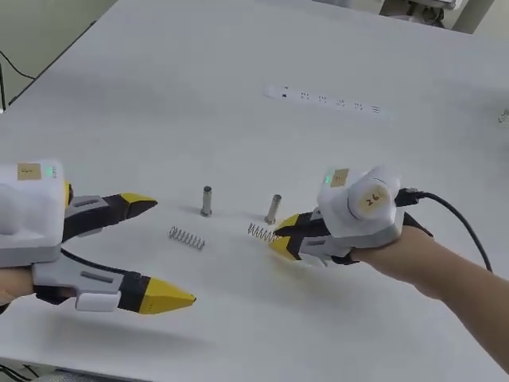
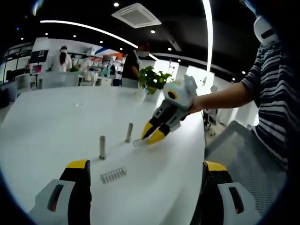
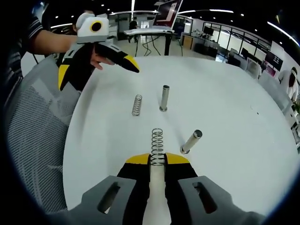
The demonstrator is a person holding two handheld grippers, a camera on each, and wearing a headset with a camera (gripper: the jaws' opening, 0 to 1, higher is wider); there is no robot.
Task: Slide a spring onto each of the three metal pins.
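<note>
Right gripper [image 3: 157, 160] is closed on one end of a spring [image 3: 157, 139] lying on the bench [image 1: 159, 95], just beside a pin [image 3: 191, 141]. Left gripper [image 1: 174, 252] hangs open. Neither pin carries a spring yet, and a second spring [image 1: 187, 237] lies loose near the other pin [image 1: 207, 200].

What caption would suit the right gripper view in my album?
Right tongs grip a spring by its end; near pin, far pin and a loose spring wait ahead on the white table.

My white table [image 1: 159, 72] carries a white power strip [image 1: 330, 101], flat near its far side. Beyond the table's edge I see a leafy green plant [image 2: 152, 79] and a grey mesh chair [image 3: 37, 126].
</note>
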